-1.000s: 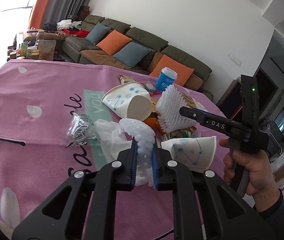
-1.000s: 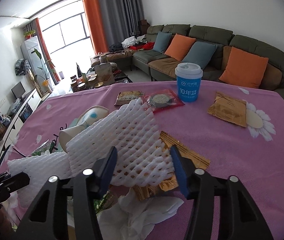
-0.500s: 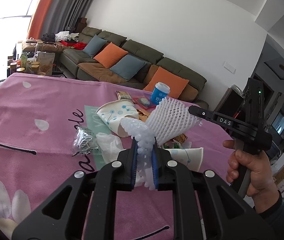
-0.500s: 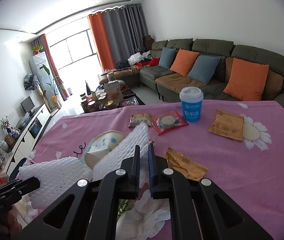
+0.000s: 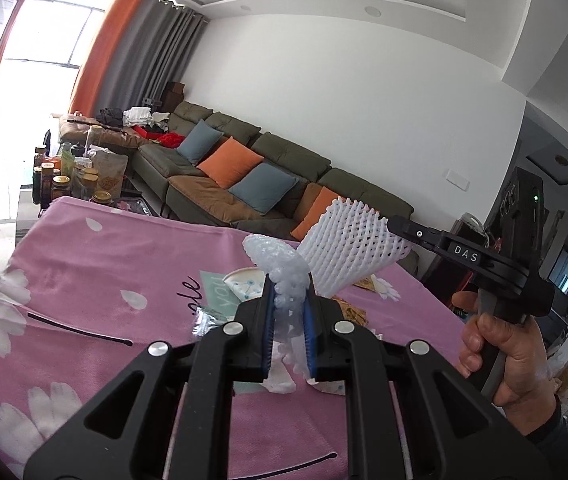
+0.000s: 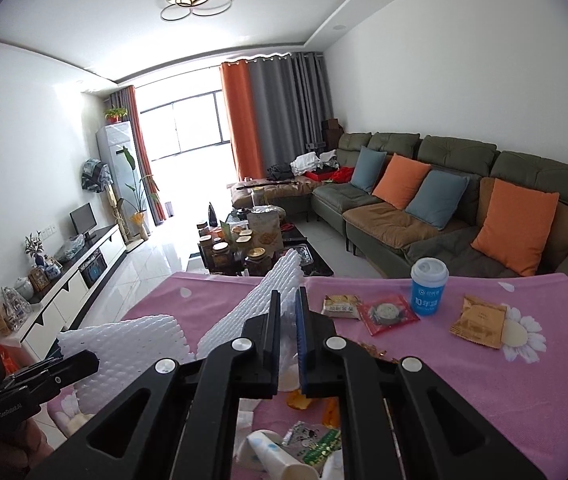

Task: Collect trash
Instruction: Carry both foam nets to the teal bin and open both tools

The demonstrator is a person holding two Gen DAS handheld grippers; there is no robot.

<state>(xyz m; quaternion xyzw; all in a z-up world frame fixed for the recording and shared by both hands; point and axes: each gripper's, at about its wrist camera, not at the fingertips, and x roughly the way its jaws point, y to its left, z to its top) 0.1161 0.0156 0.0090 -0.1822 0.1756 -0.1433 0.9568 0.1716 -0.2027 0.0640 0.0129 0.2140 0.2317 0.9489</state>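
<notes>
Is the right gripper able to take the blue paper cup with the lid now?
Probably not yet. The right gripper is shut on a white foam net, so its jaws are occupied. The blue paper cup stands upright and unobstructed on the pink tablecloth, ahead to its right.

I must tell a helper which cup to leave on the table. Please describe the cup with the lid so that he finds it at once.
On the pink tablecloth, look at the far edge nearest the green sofa. The lidded cup stands upright there, beside a red wrapper. It alone is blue with a white lid; the other paper cup lies on its side.
</notes>
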